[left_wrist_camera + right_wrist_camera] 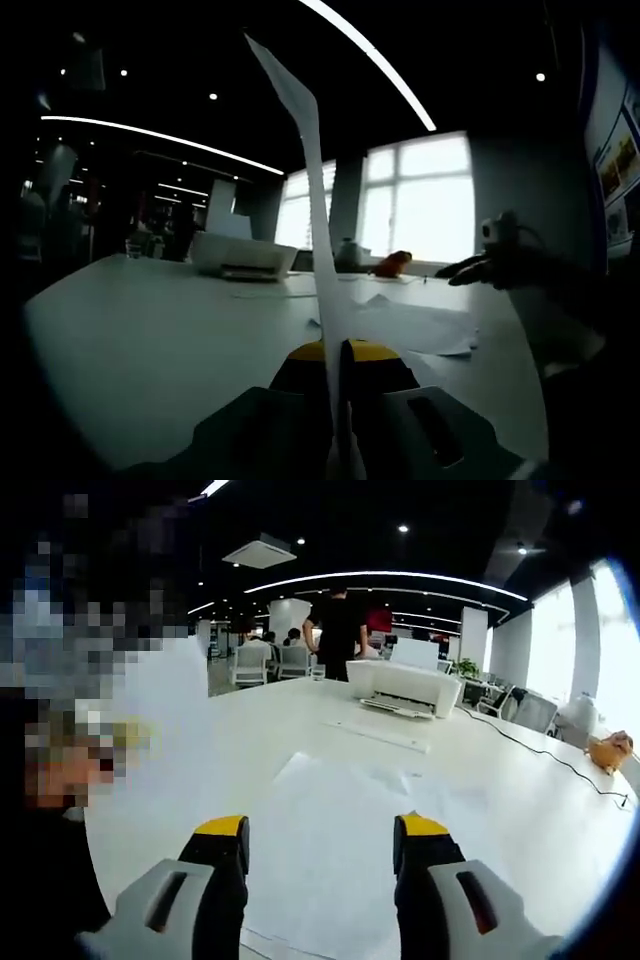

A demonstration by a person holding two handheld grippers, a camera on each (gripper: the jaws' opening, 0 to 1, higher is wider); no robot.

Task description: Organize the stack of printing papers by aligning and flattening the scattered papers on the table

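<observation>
Papers [340, 820] on table [520, 810]; left gripper [340, 365] clamps upright sheet [318, 200]; right gripper [320, 845] jaws apart.

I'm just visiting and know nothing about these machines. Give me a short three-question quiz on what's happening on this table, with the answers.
1. True or false: the left gripper is shut on a thin white sheet of paper that stands up on edge.
2. The right gripper, with yellow-tipped jaws, is: A) open above the loose white papers; B) shut on a pen; C) holding a cup.
3. Fill in: the boxy white machine at the far side of the white table is a ____.

Key
1. True.
2. A.
3. Printer.
</observation>
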